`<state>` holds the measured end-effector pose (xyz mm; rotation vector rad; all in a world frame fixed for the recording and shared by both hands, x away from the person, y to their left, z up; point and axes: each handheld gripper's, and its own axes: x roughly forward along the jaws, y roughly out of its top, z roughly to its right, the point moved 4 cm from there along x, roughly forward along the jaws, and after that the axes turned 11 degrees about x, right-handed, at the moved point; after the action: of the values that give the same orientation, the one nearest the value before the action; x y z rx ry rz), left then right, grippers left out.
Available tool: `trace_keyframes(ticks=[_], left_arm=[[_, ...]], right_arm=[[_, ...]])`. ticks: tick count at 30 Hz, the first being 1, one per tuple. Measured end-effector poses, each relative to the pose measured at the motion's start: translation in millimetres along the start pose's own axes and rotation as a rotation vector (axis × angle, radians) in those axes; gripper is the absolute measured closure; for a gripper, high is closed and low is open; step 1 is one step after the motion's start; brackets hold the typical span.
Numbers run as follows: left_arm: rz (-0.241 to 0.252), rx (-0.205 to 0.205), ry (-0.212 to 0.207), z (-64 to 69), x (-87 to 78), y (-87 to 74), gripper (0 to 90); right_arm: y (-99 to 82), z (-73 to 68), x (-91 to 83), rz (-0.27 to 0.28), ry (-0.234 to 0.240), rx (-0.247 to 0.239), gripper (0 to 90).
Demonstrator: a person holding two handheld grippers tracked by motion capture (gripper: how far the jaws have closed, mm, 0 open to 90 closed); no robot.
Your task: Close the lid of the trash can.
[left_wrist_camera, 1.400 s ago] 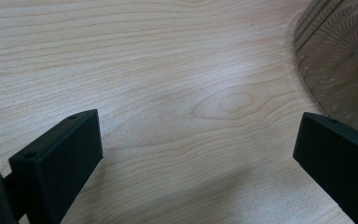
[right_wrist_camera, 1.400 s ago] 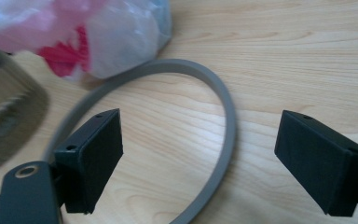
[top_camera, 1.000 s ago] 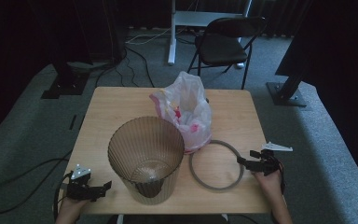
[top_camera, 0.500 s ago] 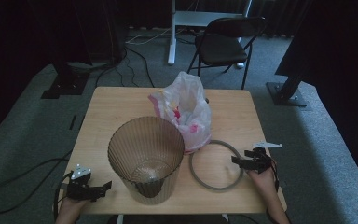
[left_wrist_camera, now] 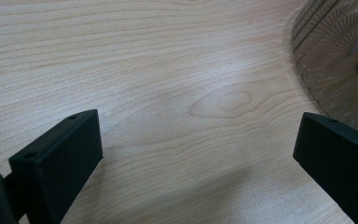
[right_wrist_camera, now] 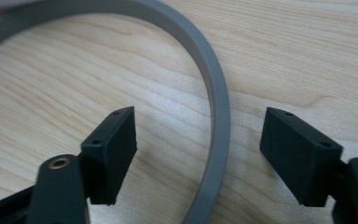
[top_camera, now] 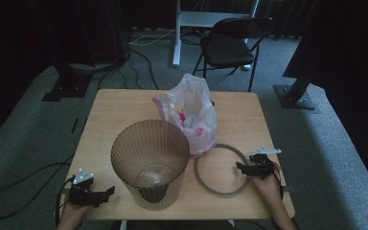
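Right gripper view: grey ring (right_wrist_camera: 216, 116) lies flat on table (right_wrist_camera: 307, 42), band between the closing jaws of right gripper (right_wrist_camera: 198, 154), pads not touching | thin, stiff, light, likely slippery; grip across band at 3 o'clock | left gripper (left_wrist_camera: 196, 154) spread, nothing between | ribbed bin (top_camera: 149, 163) at ring's 9 o'clock, seemingly empty; plastic bag (top_camera: 190, 113) at 11, contents unclear

Item count: one desk (top_camera: 110, 115), one ribbed bin (top_camera: 150, 163), one grey ring (top_camera: 211, 185), one plastic bag (top_camera: 188, 112), two grippers, left (top_camera: 106, 191) and right (top_camera: 240, 167), one folding chair (top_camera: 230, 45).
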<state>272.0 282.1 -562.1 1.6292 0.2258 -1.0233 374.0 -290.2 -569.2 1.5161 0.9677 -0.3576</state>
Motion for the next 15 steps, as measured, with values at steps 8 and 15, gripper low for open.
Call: trace_keyframes(ticks=[8, 15], left_arm=[[-0.006, 0.004, 0.004, 0.5, 0.7, -0.4, 1.3], [-0.004, -0.002, 0.001, 0.1, 0.3, -0.4, 1.3]], right_arm=[[1.1, -3.4, -0.9, 0.009, -0.068, -0.040, 64.7], [4.7, -4.1, -0.6, -0.016, -0.091, -0.021, 81.9]])
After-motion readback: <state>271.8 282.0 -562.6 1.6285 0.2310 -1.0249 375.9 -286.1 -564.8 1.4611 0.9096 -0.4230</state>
